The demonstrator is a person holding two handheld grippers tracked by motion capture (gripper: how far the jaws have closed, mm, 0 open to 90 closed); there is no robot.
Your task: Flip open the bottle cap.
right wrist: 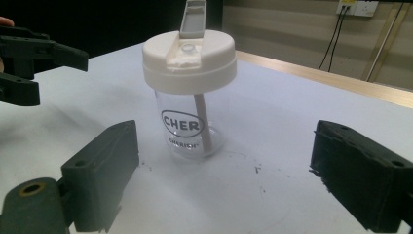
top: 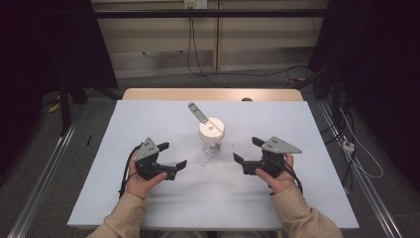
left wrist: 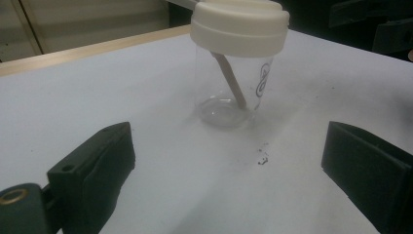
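Observation:
A clear plastic cup (top: 212, 140) with a white lid (top: 211, 128) stands upright in the middle of the table, its flip cap (top: 198, 112) raised. A pale straw (right wrist: 203, 127) runs down inside it. The cup (right wrist: 192, 124) carries a black logo, and the cup (left wrist: 234, 85) stands ahead of both pairs of jaws. My left gripper (top: 174, 154) rests open to the cup's left, nothing between its jaws. My right gripper (top: 247, 150) stands open to the cup's right, also empty. Both are apart from the cup.
The table (top: 148, 198) has a white top with a wooden strip (top: 213, 94) along the far edge. Small dark specks (right wrist: 256, 170) lie on the surface beside the cup. Cables (top: 198, 64) run over the floor behind, and dark curtains hang at both sides.

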